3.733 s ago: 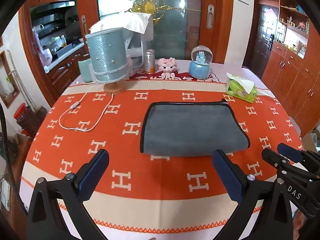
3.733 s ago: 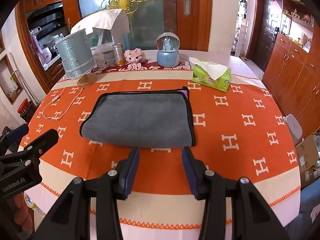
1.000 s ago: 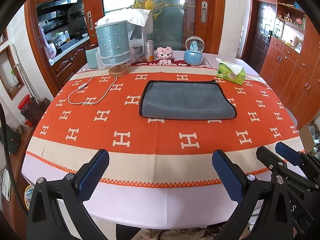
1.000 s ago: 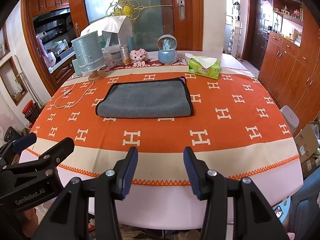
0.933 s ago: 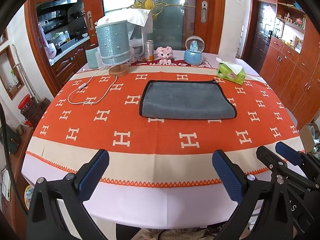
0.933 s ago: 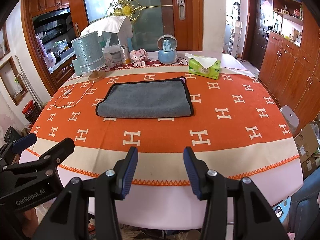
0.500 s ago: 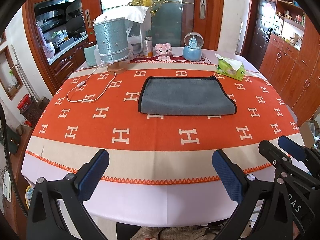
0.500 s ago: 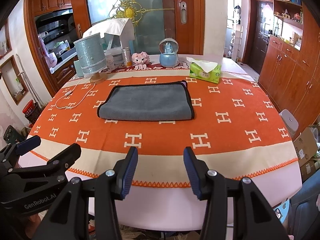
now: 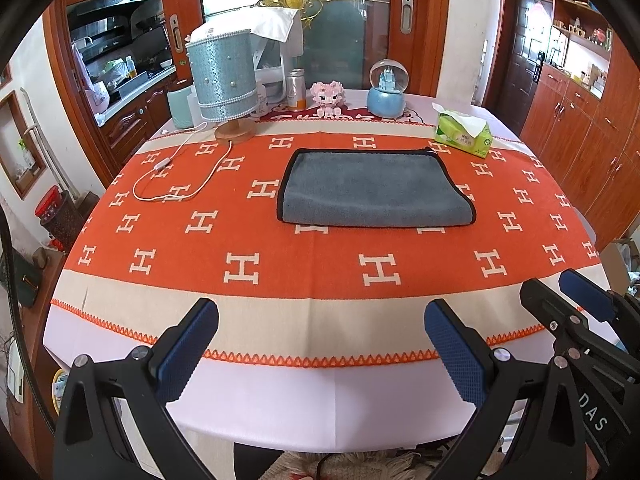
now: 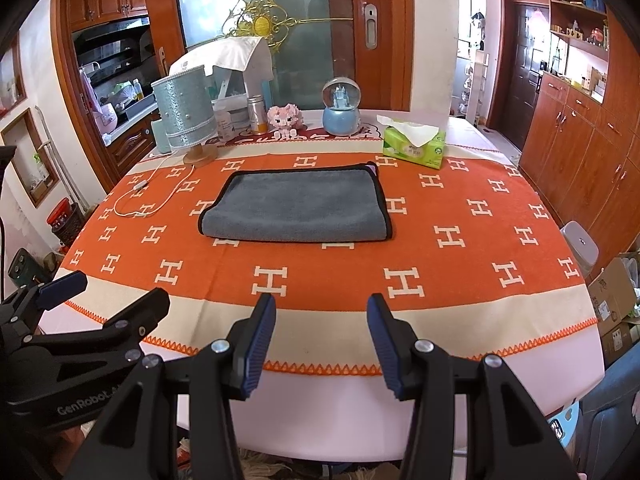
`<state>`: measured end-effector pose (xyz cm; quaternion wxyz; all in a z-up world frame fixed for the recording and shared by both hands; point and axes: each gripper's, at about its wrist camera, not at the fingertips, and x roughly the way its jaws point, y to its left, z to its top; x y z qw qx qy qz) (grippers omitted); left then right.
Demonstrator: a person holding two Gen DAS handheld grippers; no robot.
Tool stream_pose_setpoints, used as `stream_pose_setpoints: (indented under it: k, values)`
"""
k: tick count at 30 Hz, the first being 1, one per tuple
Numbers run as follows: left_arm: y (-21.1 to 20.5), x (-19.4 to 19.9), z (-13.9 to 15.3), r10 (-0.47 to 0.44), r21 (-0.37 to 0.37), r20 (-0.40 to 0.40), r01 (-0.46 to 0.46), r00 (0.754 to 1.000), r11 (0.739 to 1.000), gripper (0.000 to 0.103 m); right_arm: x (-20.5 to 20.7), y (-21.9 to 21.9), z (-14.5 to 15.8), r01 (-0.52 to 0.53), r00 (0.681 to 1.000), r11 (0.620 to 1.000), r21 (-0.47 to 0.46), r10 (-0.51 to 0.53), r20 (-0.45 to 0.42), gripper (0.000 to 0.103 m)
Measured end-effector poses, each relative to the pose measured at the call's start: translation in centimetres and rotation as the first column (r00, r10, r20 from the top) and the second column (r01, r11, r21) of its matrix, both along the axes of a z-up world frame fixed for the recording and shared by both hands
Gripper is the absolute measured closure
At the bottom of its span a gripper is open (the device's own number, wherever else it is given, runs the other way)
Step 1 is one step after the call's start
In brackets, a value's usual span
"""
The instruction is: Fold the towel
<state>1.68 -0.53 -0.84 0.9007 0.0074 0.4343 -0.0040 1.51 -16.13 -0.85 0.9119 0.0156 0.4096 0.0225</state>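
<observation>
A grey towel with black trim [image 9: 372, 190] lies folded flat on the orange H-patterned tablecloth [image 9: 240, 268], in the middle of the table; it also shows in the right wrist view [image 10: 296, 208]. My left gripper [image 9: 320, 344] is open wide and empty, held back at the table's near edge, far from the towel. My right gripper [image 10: 320, 340] is open and empty, also back at the near edge. The right gripper shows at the right of the left wrist view [image 9: 568, 296], and the left gripper at the left of the right wrist view [image 10: 104, 292].
A blue lamp [image 9: 222, 80] with a white cord [image 9: 176, 184] stands at the back left. A pink toy [image 9: 328, 96], a snow globe [image 9: 387, 88] and a green tissue pack [image 9: 464, 134] line the far side. Wooden cabinets [image 10: 580, 128] stand to the right.
Both grippers have pulled back from the towel to the table's near edge and risen a little. The towel has not moved. Both grippers stay open.
</observation>
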Motion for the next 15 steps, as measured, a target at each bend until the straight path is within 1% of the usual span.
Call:
stream_pose_setpoints:
  k: [15]
  values:
    - [0.23, -0.01, -0.12, -0.001, -0.003, -0.006, 0.001, 1.0, 1.0, 0.001, -0.03, 0.43, -0.05, -0.007, 1.0, 1.0, 0.003, 0.007, 0.001, 0.055]
